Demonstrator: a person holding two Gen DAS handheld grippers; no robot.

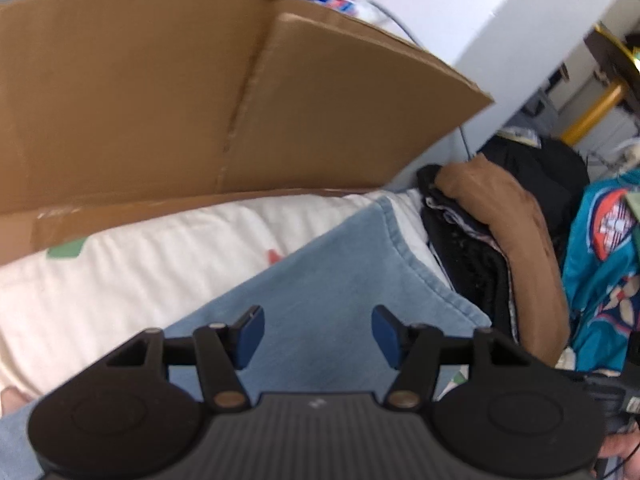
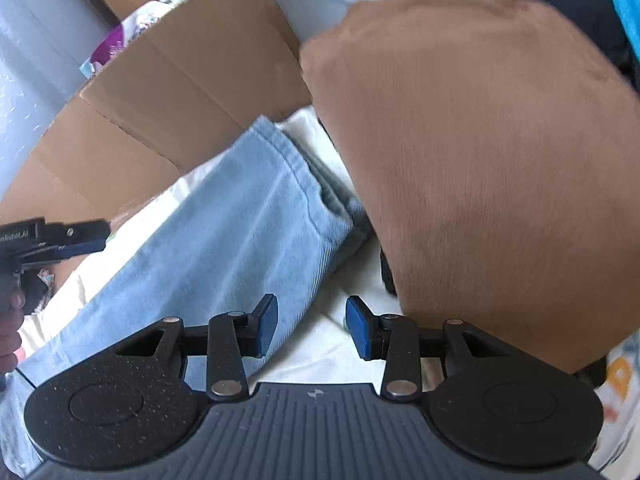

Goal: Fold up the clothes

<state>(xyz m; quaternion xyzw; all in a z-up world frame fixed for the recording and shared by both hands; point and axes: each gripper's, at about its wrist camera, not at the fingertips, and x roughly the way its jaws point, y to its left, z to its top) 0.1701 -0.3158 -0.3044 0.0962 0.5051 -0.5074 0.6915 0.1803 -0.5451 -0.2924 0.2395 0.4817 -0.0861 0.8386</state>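
Observation:
A light blue denim garment [image 1: 340,276] lies on a cream sheet [image 1: 120,280], its hemmed end pointing away. My left gripper [image 1: 318,334] hovers over the denim, open, with nothing between its blue pads. In the right wrist view the same denim [image 2: 240,232] runs diagonally from lower left to centre. My right gripper [image 2: 312,326] is open above the denim's edge and the cream sheet [image 2: 340,344], holding nothing. A brown garment [image 2: 480,168] tops a pile of clothes at the right. The left gripper [image 2: 80,236] shows at the left edge, held by a hand.
A flattened cardboard sheet [image 1: 180,100] stands behind the sheet, also seen from the right wrist as cardboard [image 2: 192,80]. A pile with the brown garment [image 1: 508,216] over dark clothes [image 1: 464,248] sits right, beside a teal patterned fabric [image 1: 600,272]. A white wall [image 1: 500,20] rises behind.

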